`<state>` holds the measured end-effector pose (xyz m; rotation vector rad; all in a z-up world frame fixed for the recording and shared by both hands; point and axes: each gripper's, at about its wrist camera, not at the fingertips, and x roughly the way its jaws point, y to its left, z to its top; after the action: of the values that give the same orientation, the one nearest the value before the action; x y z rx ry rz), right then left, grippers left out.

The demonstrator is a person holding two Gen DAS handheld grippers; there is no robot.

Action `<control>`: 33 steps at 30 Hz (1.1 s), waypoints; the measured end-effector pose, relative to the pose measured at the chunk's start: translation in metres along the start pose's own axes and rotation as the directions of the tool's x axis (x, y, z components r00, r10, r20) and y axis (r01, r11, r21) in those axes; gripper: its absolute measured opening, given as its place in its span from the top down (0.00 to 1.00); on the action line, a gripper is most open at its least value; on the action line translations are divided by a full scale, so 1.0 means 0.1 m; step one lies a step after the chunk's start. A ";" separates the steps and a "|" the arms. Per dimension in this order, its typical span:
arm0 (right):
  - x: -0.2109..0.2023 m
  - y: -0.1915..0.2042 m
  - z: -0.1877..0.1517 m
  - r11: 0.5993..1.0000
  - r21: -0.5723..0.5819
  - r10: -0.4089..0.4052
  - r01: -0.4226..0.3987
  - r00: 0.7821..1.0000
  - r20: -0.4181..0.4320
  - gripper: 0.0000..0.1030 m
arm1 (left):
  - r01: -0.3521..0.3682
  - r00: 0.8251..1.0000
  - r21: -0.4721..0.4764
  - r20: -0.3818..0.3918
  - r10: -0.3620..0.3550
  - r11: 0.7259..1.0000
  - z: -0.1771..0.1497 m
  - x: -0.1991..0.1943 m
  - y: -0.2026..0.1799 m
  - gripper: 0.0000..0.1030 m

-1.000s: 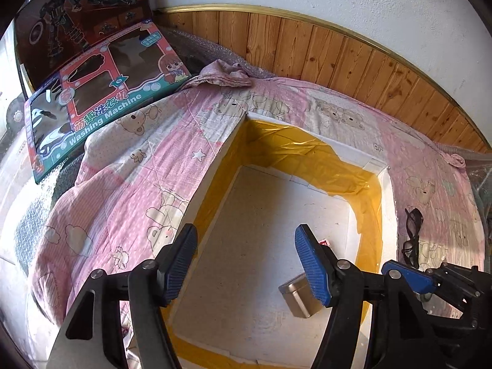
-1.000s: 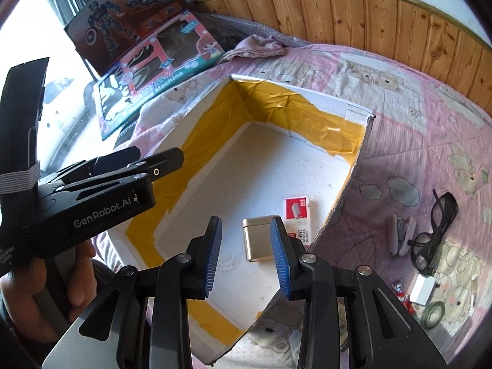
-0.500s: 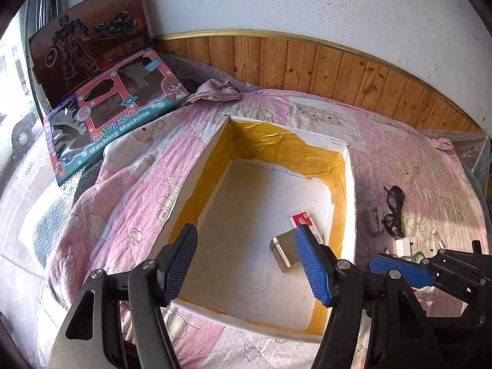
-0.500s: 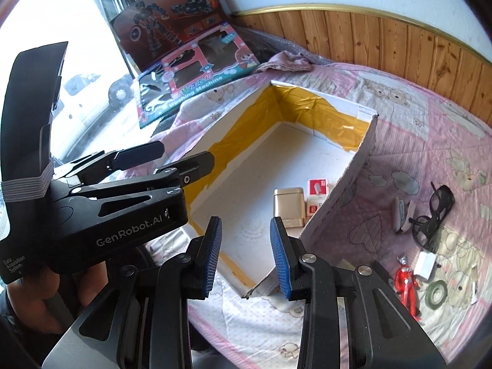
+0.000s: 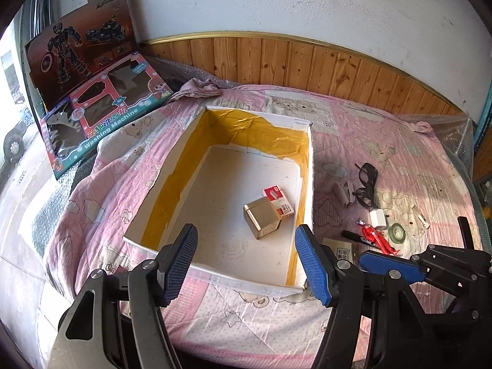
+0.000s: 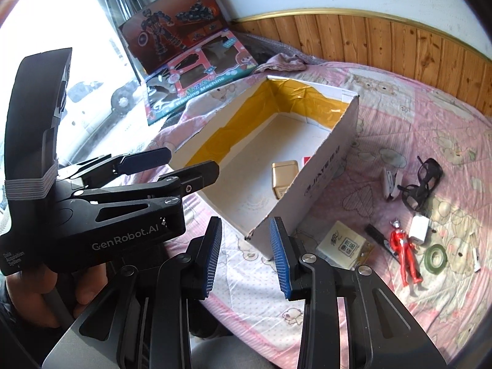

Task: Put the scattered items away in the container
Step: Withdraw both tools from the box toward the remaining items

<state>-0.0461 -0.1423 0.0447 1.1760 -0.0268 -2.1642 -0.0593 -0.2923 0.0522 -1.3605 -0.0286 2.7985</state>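
Both grippers have pulled back from the box since a second ago, so I now see its whole outline instead of only its inside.

From the left wrist, my left gripper (image 5: 246, 259) hangs over the near wall of the white box (image 5: 215, 273), jaws spread wide, holding nothing. Inside lie a gold tin (image 5: 263, 217) and a red-and-white carton (image 5: 278, 200), touching. Right of the box on the pink quilt (image 5: 384, 141) sit black glasses (image 5: 367, 184), a red figure (image 5: 376, 238) and a green tape roll (image 5: 396, 232).

From the right wrist, my right gripper (image 6: 246, 259) is parted and empty, just before the box's near corner. The figure, tape, white charger (image 6: 418, 226) and cream packet (image 6: 343, 244) remain outside.
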 end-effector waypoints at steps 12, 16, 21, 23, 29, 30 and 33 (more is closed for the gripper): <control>-0.22 -0.37 -0.42 0.995 0.093 -0.037 0.036 0.999 0.006 0.66 | 0.058 0.997 0.059 -0.052 -0.055 0.997 -0.30 0.02 -0.42 0.35; -0.27 -0.50 -0.53 0.991 0.127 -0.043 0.041 0.999 0.009 0.66 | 0.076 0.995 0.079 -0.065 -0.071 0.994 -0.35 0.04 -0.58 0.35; -0.32 -0.75 -0.70 0.980 0.191 -0.059 0.057 0.998 0.004 0.66 | 0.105 0.991 0.097 -0.090 -0.097 0.990 -0.44 0.10 -0.76 0.35; -0.34 -0.86 -0.76 0.974 0.216 -0.068 0.067 0.998 -0.001 0.66 | 0.119 0.989 0.101 -0.101 -0.108 0.988 -0.47 0.13 -0.83 0.35; -0.38 -1.16 -0.89 0.955 0.282 -0.093 0.090 0.996 -0.005 0.66 | 0.149 0.982 0.125 -0.133 -0.132 0.981 -0.54 0.24 -1.07 0.35; -0.38 -1.21 -0.91 0.952 0.292 -0.096 0.093 0.995 -0.005 0.66 | 0.151 0.982 0.130 -0.136 -0.133 0.980 -0.55 0.26 -1.11 0.35; -0.39 -1.35 -0.96 0.941 0.323 -0.107 0.104 0.994 -0.009 0.66 | 0.162 0.978 0.138 -0.151 -0.141 0.977 -0.56 0.34 -1.21 0.35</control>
<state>-0.0323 0.0115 -0.0269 1.3769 -0.3425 -2.3201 -0.0340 -0.1702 -0.0053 -1.4495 0.0754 2.5193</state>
